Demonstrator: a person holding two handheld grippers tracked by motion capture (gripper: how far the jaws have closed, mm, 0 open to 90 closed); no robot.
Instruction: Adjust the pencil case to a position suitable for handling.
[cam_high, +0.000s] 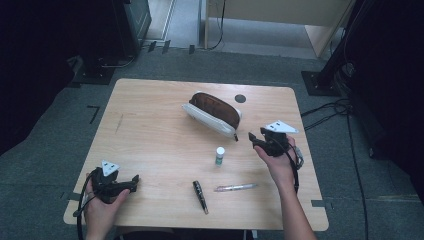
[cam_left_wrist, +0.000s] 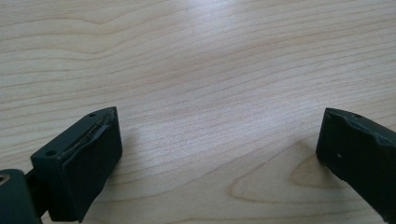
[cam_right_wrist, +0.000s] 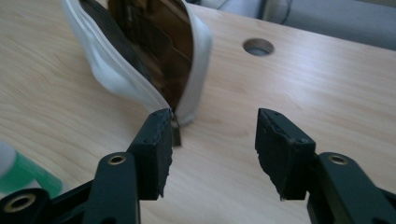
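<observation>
A white pouch (cam_high: 212, 113) with a brown lining lies unzipped in the middle of the table (cam_high: 150, 100). My right gripper (cam_high: 255, 139) stands open just right of the pouch's near end. In the right gripper view the pouch (cam_right_wrist: 140, 60) gapes open and its zipper pull (cam_right_wrist: 176, 133) hangs beside the left jaw, with nothing between the jaws (cam_right_wrist: 212, 144). My left gripper (cam_high: 134, 181) rests open near the front left edge, over bare wood (cam_left_wrist: 219, 135). A small white bottle with a green label (cam_high: 220, 155) stands upright in front of the pouch.
A dark pen (cam_high: 200, 196) and a clear pen (cam_high: 236, 187) lie near the front edge. A round cable hole (cam_high: 240, 98) sits behind the pouch. Cables run over the floor at right (cam_high: 330, 107). The green label (cam_right_wrist: 28, 179) shows at the lower left of the right gripper view.
</observation>
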